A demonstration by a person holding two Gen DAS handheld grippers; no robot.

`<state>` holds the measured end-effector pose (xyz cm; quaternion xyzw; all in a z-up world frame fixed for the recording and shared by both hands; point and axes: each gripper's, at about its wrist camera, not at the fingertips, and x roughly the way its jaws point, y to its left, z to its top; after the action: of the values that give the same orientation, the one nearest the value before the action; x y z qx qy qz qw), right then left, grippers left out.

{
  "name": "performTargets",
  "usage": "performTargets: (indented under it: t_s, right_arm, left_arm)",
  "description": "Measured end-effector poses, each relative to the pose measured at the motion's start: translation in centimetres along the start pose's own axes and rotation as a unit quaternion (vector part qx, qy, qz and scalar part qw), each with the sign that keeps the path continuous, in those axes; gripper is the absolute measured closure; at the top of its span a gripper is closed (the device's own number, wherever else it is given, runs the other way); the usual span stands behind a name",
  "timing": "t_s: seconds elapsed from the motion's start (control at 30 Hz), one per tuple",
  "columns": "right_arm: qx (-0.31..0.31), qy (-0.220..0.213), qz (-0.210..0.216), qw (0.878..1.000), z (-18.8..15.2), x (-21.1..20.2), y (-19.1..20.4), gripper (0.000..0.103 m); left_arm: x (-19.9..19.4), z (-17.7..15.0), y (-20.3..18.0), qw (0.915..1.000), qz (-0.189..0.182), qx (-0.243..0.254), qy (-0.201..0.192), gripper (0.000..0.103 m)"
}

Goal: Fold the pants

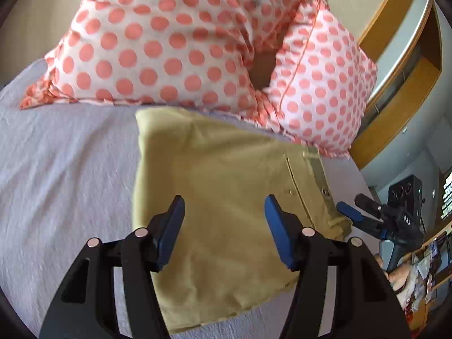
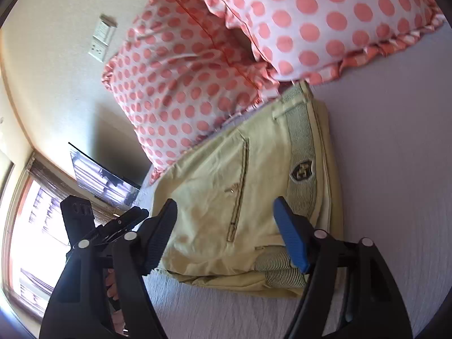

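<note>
Yellow-green pants (image 1: 226, 197) lie folded into a compact rectangle on the lilac bed sheet (image 1: 62, 175). My left gripper (image 1: 224, 212) is open and empty above the pants' near half. In the right wrist view the pants (image 2: 214, 197) show a back pocket, a striped waistband lining and a dark badge (image 2: 301, 171). My right gripper (image 2: 226, 214) is open and empty above the waistband end. The right gripper also shows in the left wrist view (image 1: 358, 206), beside the pants' right edge. The left gripper shows in the right wrist view (image 2: 124, 220) at the left.
Two white pillows with coral dots (image 1: 175, 45) (image 1: 325, 84) lean at the head of the bed, touching the pants' far edge. A wooden headboard shelf (image 1: 395, 84) is at the right. A wall socket (image 2: 99, 48) and a window (image 2: 28, 220) are at the left.
</note>
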<state>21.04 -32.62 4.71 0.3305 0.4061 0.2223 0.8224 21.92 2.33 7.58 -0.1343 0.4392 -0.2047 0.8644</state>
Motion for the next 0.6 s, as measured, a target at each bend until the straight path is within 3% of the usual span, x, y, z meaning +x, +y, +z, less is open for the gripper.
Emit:
performTargets:
  t_s: [0.03,0.1,0.17,0.2,0.3,0.4,0.47,0.6]
  right_arm:
    - [0.01,0.007,-0.025,1.0,-0.2,0.5,-0.4,0.026]
    - [0.026,0.002,-0.035,0.999,-0.9,0.7,-1.0,0.027]
    - [0.001,-0.011,-0.074,0.997,-1.9,-0.2,0.4,0.026]
    - [-0.024,-0.021,-0.098,0.995,-2.8,-0.9,1.6,0.022]
    - [-0.113,-0.065,-0.145,0.981,-7.1,-3.1,5.4,0.001]
    - [-0.187,-0.086,-0.204,0.957,-12.2,-3.5,7.8,0.001]
    - [-0.209,-0.085,-0.229,0.947,-14.7,-2.7,8.4,0.001]
    - [-0.228,-0.077,-0.251,0.938,-17.5,-1.1,8.8,0.001]
  left_arm:
    - [1.5,-0.5,-0.1,0.9995,0.021,-0.002,0.023,0.044]
    - [3.6,-1.5,0.4,0.9981,0.039,-0.011,0.047,0.048]
    - [2.6,-2.4,-0.1,0.9969,0.075,0.007,0.023,0.044]
    - [1.9,-3.1,-0.3,0.997,0.073,0.012,0.021,0.043]
    - [-1.0,-6.3,-1.2,0.9954,0.087,0.039,-0.007,0.024]
    - [-3.4,-10.3,-3.2,0.9865,0.141,0.073,-0.042,0.01]
    - [-4.3,-12.6,-3.7,0.9823,0.16,0.079,-0.056,0.009]
    - [-4.9,-15.3,-3.7,0.9818,0.167,0.069,-0.057,0.009]
